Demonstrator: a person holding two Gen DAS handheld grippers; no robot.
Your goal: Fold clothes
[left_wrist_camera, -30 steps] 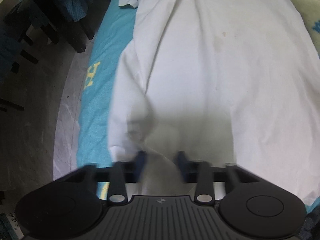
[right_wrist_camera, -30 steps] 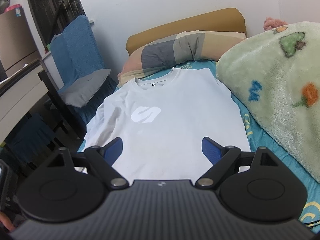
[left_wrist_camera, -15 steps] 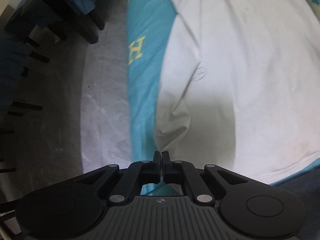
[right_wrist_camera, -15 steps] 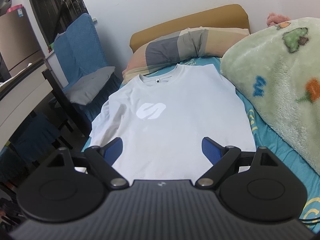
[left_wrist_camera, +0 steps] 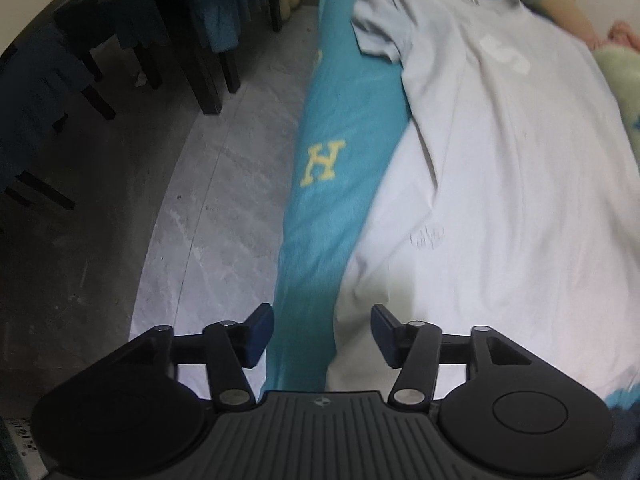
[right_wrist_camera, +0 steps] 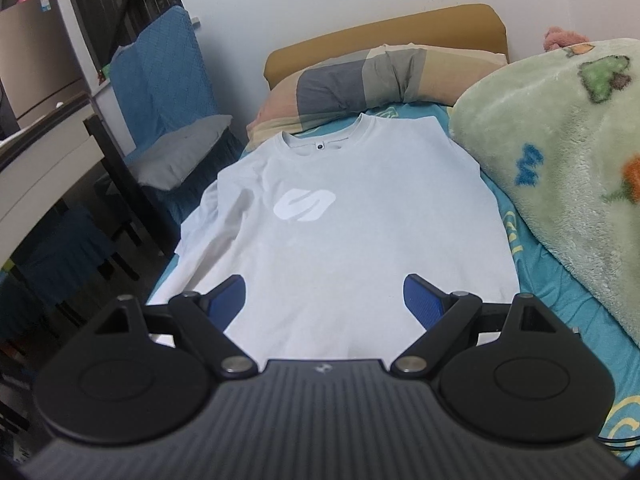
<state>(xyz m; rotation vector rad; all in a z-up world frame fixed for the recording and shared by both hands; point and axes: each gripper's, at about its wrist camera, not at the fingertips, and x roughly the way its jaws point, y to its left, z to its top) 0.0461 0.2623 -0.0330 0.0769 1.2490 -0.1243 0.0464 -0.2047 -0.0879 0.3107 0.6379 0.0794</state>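
Note:
A white T-shirt [left_wrist_camera: 500, 184] [right_wrist_camera: 344, 232] with a pale chest logo lies flat, front up, on a turquoise bed sheet [left_wrist_camera: 340, 128], collar toward the pillow. My left gripper [left_wrist_camera: 322, 334] hovers over the shirt's lower left corner at the bed's edge. Its jaws are opening, and the pads press on nothing; the sheet's edge and the shirt's hem show below the gap. My right gripper [right_wrist_camera: 323, 300] hangs open above the shirt's hem, pointing up the bed, with nothing between its fingers.
A fluffy green blanket [right_wrist_camera: 560, 168] is heaped along the right side of the bed. A striped pillow [right_wrist_camera: 360, 80] lies at the head. Dark chairs with blue covers [left_wrist_camera: 168, 20] and a grey floor [left_wrist_camera: 200, 208] flank the bed's left side.
My left gripper was closing on the shirt's lower left corner, shut on its edge half a second ago, then opened and let go while drawing back toward the bed's edge. The right gripper stayed put.

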